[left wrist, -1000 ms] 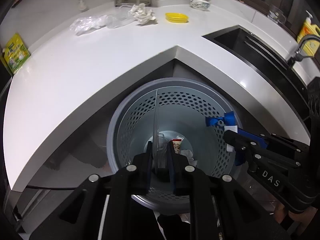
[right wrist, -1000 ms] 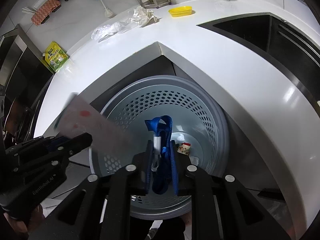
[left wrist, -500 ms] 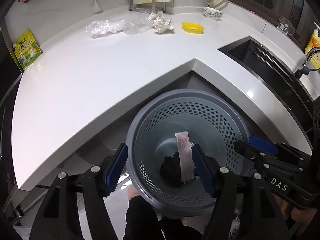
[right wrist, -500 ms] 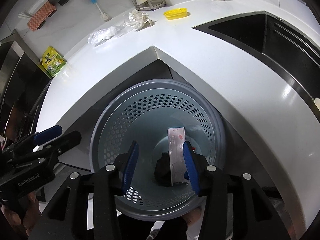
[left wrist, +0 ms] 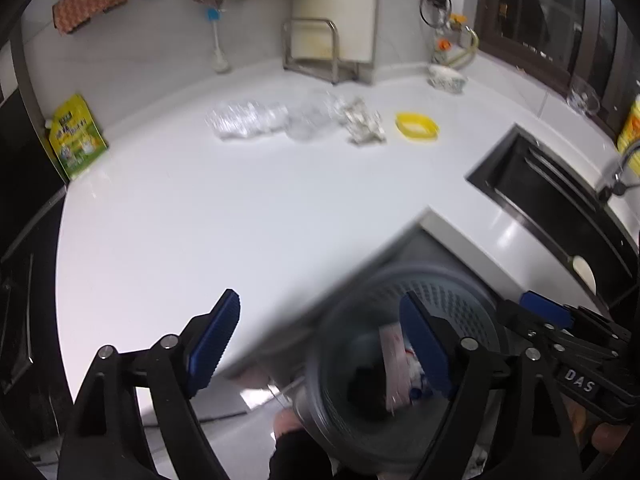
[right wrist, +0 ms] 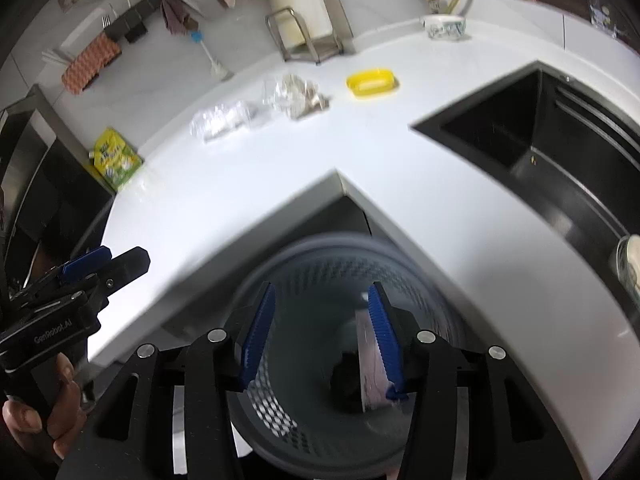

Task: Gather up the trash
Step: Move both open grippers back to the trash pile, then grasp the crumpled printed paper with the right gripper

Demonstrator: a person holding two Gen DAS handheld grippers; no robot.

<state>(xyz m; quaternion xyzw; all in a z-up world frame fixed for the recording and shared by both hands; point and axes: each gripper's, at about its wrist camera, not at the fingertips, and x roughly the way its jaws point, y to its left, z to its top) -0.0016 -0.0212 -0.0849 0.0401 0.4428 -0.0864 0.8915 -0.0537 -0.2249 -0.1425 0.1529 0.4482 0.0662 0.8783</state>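
Right wrist view: your right gripper (right wrist: 320, 336) is opening, empty, above the bin (right wrist: 436, 292); your left gripper (left wrist: 320, 344) is opening, empty too.

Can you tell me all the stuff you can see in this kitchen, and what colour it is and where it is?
Counter: one, white, wraps around the corner.
Bin: one, grey with holes, on the floor below the counter corner.
Pale strip: one, inside the bin beside something dark.
Clear plastic wrap: one bundle, at the back of the counter.
Crumpled paper: one, whitish, right of the plastic.
Dish: one, yellow, right of the paper.
Pouch: one, yellow-green, at the counter's left end.
Bowl: one, white patterned, by the back wall.
Sink: one, black, on the right.
Left gripper: black with blue pads, jaws opening, empty.
Right gripper: the same, jaws opening, empty.
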